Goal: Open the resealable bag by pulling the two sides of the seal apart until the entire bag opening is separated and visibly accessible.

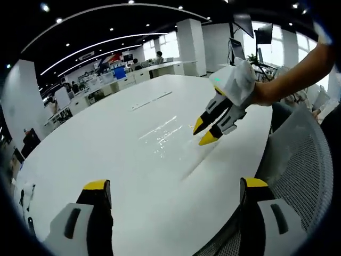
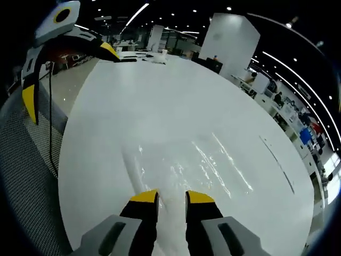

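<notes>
A clear resealable bag [image 1: 166, 133] lies flat on the white table [image 1: 106, 138], showing mostly as glossy streaks. My right gripper [image 1: 203, 133], held by a person's arm, points down at the bag's near edge. In the right gripper view the bag [image 2: 208, 160] spreads out ahead. A raised crease of it runs to my right gripper [image 2: 171, 198], whose jaws stand a narrow gap apart over that edge. My left gripper [image 1: 176, 184] hovers over the table's near side, open wide with nothing between its jaws. It appears again [image 2: 64, 48] at the upper left of the right gripper view.
A grey mesh chair back [image 1: 298, 160] stands at the table's edge by the person. The round table's rim [image 2: 61, 160] curves close to my right gripper. Office desks [image 1: 122, 74], monitors and white pillars lie beyond the far side.
</notes>
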### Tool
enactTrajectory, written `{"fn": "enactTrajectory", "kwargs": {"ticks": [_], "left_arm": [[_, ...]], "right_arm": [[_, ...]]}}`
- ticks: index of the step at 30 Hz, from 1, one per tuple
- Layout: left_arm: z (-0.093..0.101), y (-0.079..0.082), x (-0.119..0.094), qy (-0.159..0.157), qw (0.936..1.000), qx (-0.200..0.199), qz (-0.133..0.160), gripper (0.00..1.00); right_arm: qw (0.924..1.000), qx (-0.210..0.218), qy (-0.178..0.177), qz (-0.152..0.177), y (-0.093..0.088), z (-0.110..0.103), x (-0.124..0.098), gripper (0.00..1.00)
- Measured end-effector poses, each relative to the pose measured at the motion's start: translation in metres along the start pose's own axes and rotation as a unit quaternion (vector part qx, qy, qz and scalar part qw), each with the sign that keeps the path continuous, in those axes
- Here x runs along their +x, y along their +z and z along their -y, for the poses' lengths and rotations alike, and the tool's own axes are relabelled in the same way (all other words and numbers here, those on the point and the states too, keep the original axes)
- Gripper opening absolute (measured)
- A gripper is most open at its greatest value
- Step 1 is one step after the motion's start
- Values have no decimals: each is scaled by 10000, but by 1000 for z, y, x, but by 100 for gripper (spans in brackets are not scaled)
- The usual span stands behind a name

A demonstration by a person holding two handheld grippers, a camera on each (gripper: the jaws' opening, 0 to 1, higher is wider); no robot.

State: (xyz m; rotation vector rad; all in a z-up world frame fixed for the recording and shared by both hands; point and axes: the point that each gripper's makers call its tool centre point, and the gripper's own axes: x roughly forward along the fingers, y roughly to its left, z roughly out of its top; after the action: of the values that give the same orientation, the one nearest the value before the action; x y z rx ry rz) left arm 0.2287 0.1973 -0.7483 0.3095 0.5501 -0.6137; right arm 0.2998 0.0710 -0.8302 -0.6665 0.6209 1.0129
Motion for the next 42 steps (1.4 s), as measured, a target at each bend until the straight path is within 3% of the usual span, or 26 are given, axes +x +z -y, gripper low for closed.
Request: {"fn": "enactTrajectory", "kwargs": {"ticks": [5, 9, 15, 18, 21, 28, 33, 42], "left_arm": [[-5, 3, -5, 41, 9999, -5, 113, 99], [-10, 11, -10, 136, 9993, 15, 353, 99], [-10, 20, -17, 177, 9986, 39, 504, 99], [-8, 30, -19, 129, 9971, -297, 691, 99], [-6, 37, -22, 138, 9964, -306, 780, 99], [-3, 40, -23, 109, 9969, -323, 710, 99], [-3, 49, -31, 118, 9959, -368, 822, 99], [2, 54, -27, 85, 9954, -418, 862, 99]], "right_arm": [[9999, 100, 38, 30, -3, -5, -9, 23], [9965, 732, 159, 373, 3, -11, -20, 23], [9954, 864, 94, 407, -3, -12, -39, 30], [9930, 1015, 105, 599, 0, -14, -52, 29], [9913, 1150, 133, 631, -1, -18, -61, 31], [9866, 1478, 44, 695, -5, -17, -85, 47], [9809, 1745, -115, 854, -3, -12, -108, 59], [9725, 2073, -473, 953, -12, -8, -122, 59]]}}
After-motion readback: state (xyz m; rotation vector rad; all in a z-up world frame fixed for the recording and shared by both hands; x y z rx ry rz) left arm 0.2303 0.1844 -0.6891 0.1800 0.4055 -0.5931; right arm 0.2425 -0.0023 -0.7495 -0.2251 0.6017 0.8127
